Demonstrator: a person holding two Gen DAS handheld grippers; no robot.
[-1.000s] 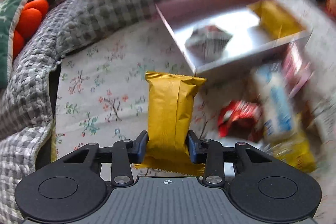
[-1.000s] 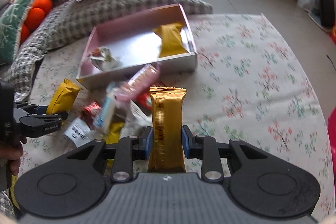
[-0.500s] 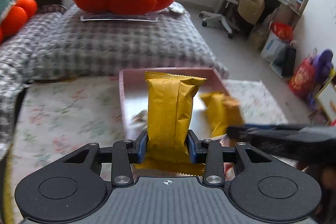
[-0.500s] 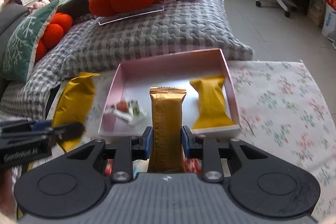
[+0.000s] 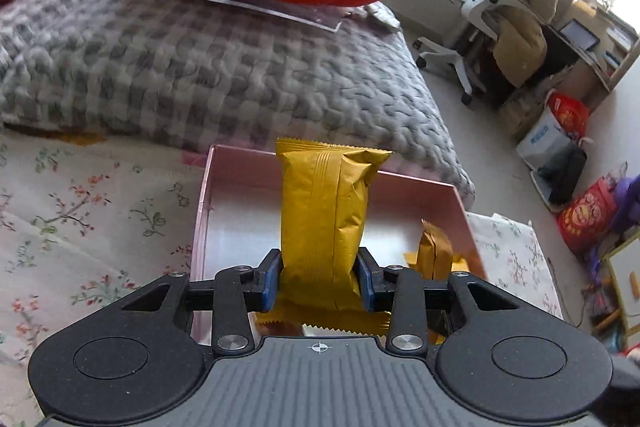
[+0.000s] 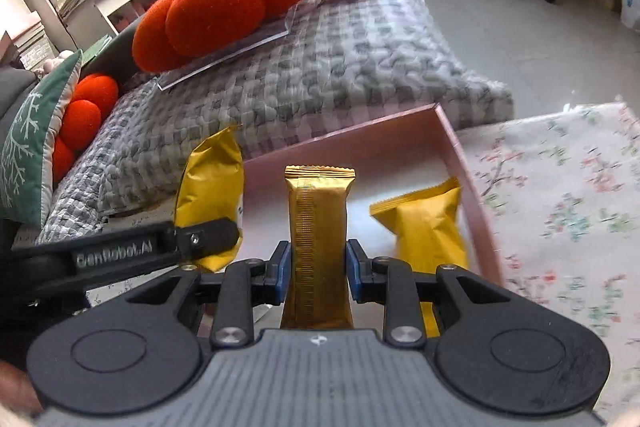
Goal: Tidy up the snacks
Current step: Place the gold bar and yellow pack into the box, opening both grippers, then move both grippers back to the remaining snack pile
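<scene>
Delivery is the step in hand: both tongs carry a wrapped snack toward the pink box that sits on the floral cloth in front of the grey checked cushion. In the left wrist view the left gripper is clamped on a plump yellow packet, which stands upright in the centre of the frame over the box's near half. In the right wrist view the right gripper is clamped on a slimmer gold bar, also upright at centre, with the box's open floor behind it. One yellow packet already lies in the box, at right of centre in the right wrist view. As I judge it, the next move calls for lowering each snack onto bare floor inside the box, keeping the two tongs from colliding since they crowd the same opening, and then letting the jaws part. Only one piece of writing reads at all: raised lettering on the left tool's arm, lower left of the right wrist view, looks like "GenRobot.AI". Neither wrapper shows a legible brand from these angles.
</scene>
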